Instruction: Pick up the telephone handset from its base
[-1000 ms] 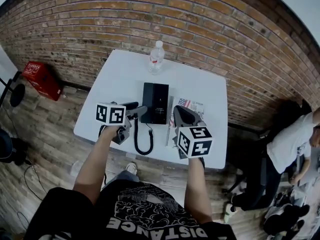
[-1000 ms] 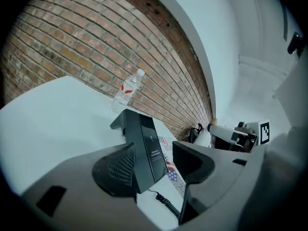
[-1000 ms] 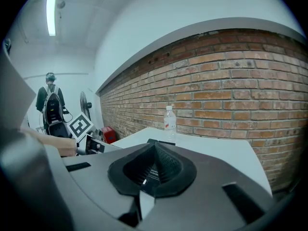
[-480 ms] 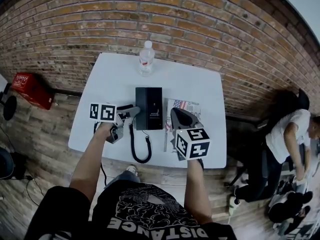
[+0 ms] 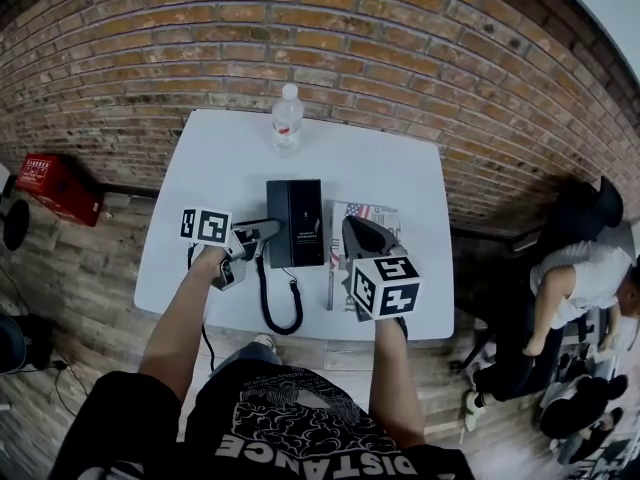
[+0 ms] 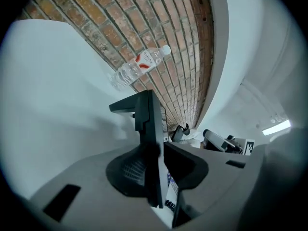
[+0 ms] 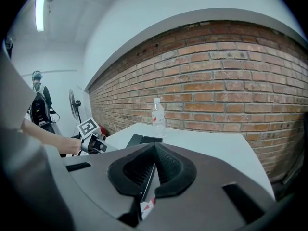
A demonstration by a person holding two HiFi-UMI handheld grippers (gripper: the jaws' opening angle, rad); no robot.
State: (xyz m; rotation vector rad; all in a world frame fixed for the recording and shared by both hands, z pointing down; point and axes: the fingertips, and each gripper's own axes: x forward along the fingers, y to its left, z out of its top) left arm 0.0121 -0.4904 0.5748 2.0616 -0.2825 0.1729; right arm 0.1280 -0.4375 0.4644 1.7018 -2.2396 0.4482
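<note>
A black telephone (image 5: 305, 218) lies in the middle of the white table (image 5: 400, 168), its handset (image 5: 277, 223) along the left side. A coiled cord (image 5: 272, 308) trails toward the near edge. My left gripper (image 5: 268, 231) is at that left side. In the left gripper view the handset (image 6: 147, 124) stands as a dark slab between the closing jaws of the left gripper (image 6: 154, 148), and both pads lie against it. My right gripper (image 5: 358, 230) hovers over a printed leaflet (image 5: 385, 213) right of the phone. In its own view the right gripper (image 7: 154, 150) is shut with nothing held.
A clear water bottle (image 5: 286, 118) stands at the table's far edge, in front of the brick wall. On the floor to the left lies a red box (image 5: 48, 183). A person (image 5: 575, 288) sits to the right of the table.
The left gripper has sunk a little and settled against the phone's left side. The right gripper has drifted slightly down over the leaflet. The head camera has shifted, so the table sits lower in view.
</note>
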